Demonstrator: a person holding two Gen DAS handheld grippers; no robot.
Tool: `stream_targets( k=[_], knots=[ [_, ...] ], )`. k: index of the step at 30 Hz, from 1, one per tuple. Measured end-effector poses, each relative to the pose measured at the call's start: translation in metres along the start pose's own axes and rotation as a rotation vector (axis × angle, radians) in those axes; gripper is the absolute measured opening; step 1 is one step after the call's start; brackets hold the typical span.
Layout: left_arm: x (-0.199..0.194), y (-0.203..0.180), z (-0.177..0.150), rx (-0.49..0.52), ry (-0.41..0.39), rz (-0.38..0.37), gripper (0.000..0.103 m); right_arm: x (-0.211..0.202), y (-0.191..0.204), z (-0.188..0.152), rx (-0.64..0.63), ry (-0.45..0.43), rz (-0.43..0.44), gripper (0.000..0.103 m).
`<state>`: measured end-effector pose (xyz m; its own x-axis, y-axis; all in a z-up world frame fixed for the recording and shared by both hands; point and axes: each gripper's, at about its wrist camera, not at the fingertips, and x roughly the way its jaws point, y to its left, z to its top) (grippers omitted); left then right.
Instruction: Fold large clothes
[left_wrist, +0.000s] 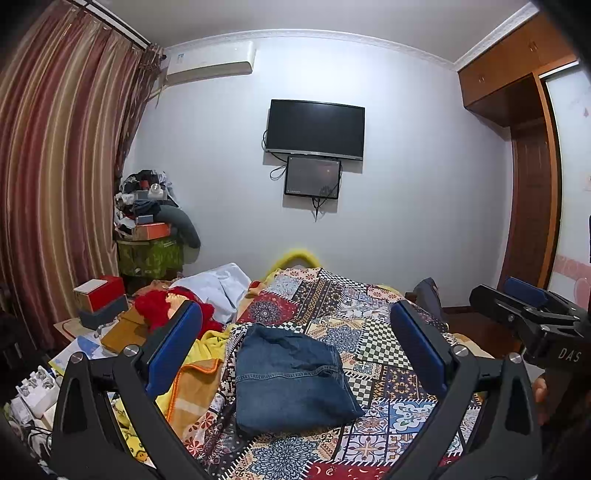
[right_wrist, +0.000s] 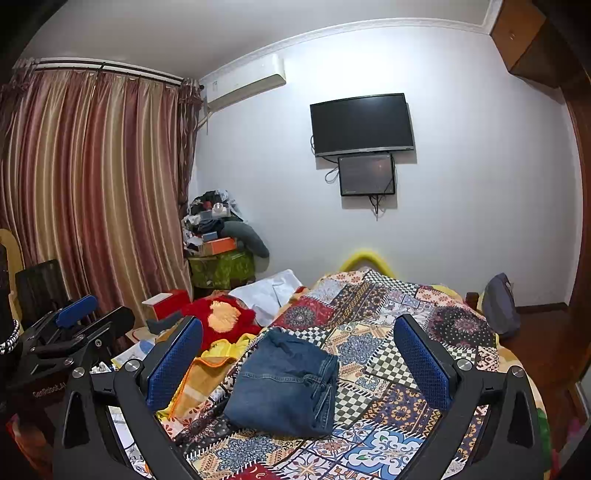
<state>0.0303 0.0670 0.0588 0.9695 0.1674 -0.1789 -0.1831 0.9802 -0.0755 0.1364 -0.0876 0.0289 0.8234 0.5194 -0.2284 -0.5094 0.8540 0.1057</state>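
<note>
A pair of blue jeans (left_wrist: 291, 376) lies folded into a compact rectangle on the patchwork bedspread (left_wrist: 369, 325). It also shows in the right wrist view (right_wrist: 284, 384). My left gripper (left_wrist: 295, 339) is open and empty, held above the bed with the jeans between its blue-padded fingers (left_wrist: 173, 347) in view. My right gripper (right_wrist: 299, 358) is open and empty too, hovering over the jeans. In the left wrist view the right gripper (left_wrist: 524, 306) sits at the right edge. In the right wrist view the left gripper (right_wrist: 74, 325) sits at the left edge.
A red fluffy garment (right_wrist: 221, 321), a white cloth (right_wrist: 269, 291) and a yellow-orange blanket (right_wrist: 199, 376) lie left of the jeans. Boxes and clutter (left_wrist: 99, 302) crowd the bed's left side. A television (left_wrist: 314, 127) hangs on the far wall. A wardrobe (left_wrist: 532, 147) stands right.
</note>
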Motion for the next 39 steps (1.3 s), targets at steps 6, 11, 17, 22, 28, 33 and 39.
stream_targets(
  k=[6, 11, 17, 22, 28, 33, 39],
  knots=[
    [0.0014, 0.001, -0.0003, -0.002, 0.004, 0.001, 0.103, 0.0011, -0.0004, 0.0002, 0.003, 0.004, 0.0, 0.103],
    [0.0022, 0.0018, -0.0003, -0.001, 0.006, -0.003, 0.103, 0.0007, -0.0012, -0.0004, 0.001, 0.002, -0.001, 0.103],
    [0.0022, 0.0018, -0.0004, 0.002, 0.003, -0.007, 0.103, 0.0008, -0.0013, -0.0005, 0.001, 0.0, -0.002, 0.103],
    [0.003, 0.003, -0.0004, 0.002, 0.005, -0.012, 0.103, -0.0008, -0.0011, -0.0007, 0.002, 0.003, -0.001, 0.103],
    [0.0033, 0.0022, -0.0002, -0.002, 0.008, -0.014, 0.103, -0.0016, -0.0008, 0.0007, 0.004, 0.006, 0.001, 0.103],
    [0.0035, 0.0011, -0.0004, -0.002, 0.011, -0.018, 0.103, -0.002, -0.0009, 0.0008, 0.005, 0.006, 0.001, 0.103],
    [0.0047, 0.0001, -0.0003, -0.006, 0.016, -0.031, 0.103, -0.002, -0.0019, 0.0006, 0.004, 0.006, 0.003, 0.103]
  ],
)
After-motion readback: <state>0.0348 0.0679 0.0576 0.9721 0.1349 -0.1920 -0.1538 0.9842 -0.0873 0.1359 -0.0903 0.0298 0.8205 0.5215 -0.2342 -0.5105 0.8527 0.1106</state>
